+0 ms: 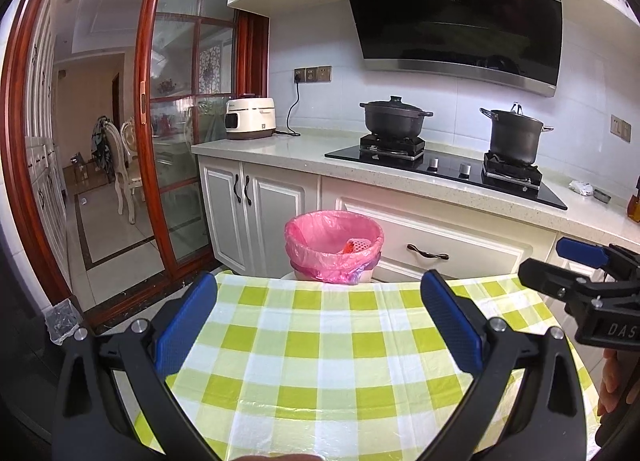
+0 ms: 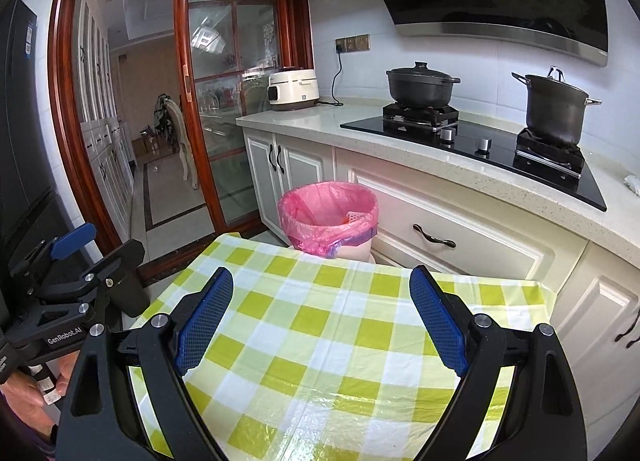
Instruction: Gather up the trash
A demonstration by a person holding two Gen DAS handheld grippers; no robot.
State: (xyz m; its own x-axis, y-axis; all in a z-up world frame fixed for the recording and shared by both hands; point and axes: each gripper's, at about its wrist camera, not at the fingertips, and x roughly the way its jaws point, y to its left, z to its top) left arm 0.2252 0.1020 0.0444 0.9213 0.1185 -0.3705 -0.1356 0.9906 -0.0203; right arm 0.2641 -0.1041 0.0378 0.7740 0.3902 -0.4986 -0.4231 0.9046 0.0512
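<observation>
A waste bin lined with a pink bag [image 1: 334,247] [image 2: 328,217] stands on the floor just past the table's far edge, with an orange and pink scrap lying inside. In the left wrist view my left gripper [image 1: 320,293] hangs open over the green and white checked tablecloth [image 1: 320,353], nothing between its blue pads. My right gripper [image 2: 322,289] is likewise open and empty over the same cloth [image 2: 320,341]. Each gripper shows in the other's view: the right gripper [image 1: 560,265] at the right edge, the left gripper [image 2: 96,241] at the left edge.
White cabinets [image 1: 256,197] and a stone counter [image 1: 288,151] run behind the bin. On the counter sit a rice cooker [image 1: 250,119], a gas hob with two dark pots [image 1: 394,119] [image 1: 516,137], and a crumpled white wrapper [image 1: 580,187]. A red-framed glass sliding door [image 1: 180,121] opens left.
</observation>
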